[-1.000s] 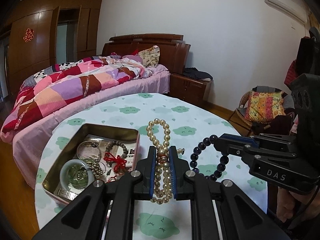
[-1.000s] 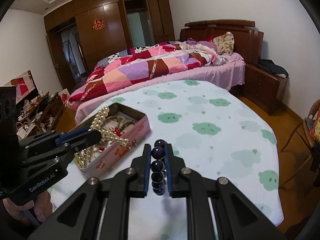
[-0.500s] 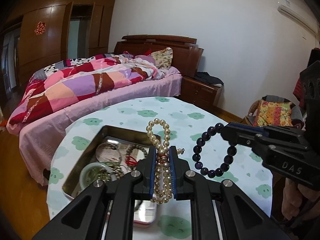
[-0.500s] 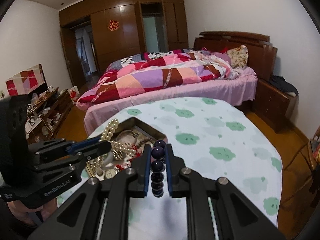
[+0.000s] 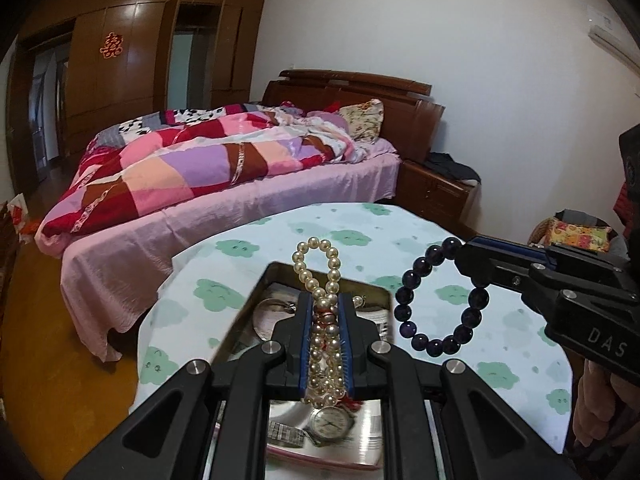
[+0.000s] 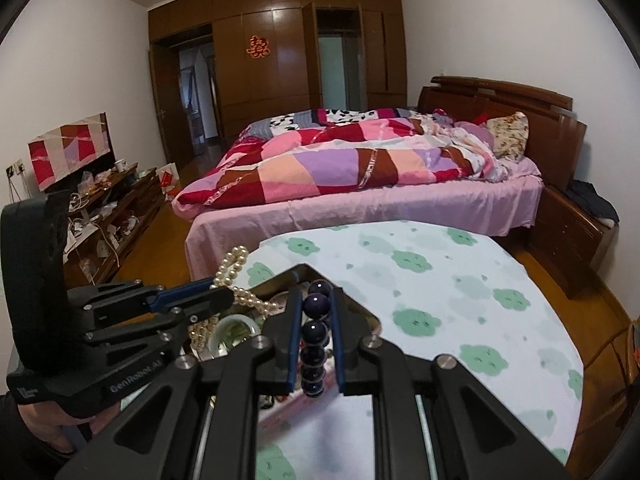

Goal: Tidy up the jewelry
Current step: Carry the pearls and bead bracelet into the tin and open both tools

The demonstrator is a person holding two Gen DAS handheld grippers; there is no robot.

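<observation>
1. above the metal tin (image 5: 256, 300) on the cloud-print tablecloth (image 5: 360, 224), both grippers hang in the air, each with a piece of jewelry in its grip.
2. the left gripper (image 5: 325, 320) is clamped on a pearl strand (image 5: 320, 276); the pearls run lengthwise between the blue pads, a loop standing out past the fingertips and the rest bunched further back in the jaws.
3. the right gripper (image 6: 316, 316) is clamped on a dark purple bead bracelet (image 6: 314, 328). from the left wrist view the bracelet (image 5: 440, 300) hangs as an open ring from the fingertips, over bare tablecloth just beside the tin's right edge.
4. the tin already holds a wristwatch (image 5: 328, 422), a metal bangle (image 5: 272, 312) and other pieces too cluttered to tell apart.
5. the relation that matters: the tin lies directly beneath the left gripper's fingers, so the pearls look to be the nearer drop. the bracelet sits off to the tin's right, and the right hand would need to shift leftward first.
6. risk, as a judgement: the two loads hang near each other, and the pearl loop could snag the bracelet if both close in over the tin at once.
</observation>
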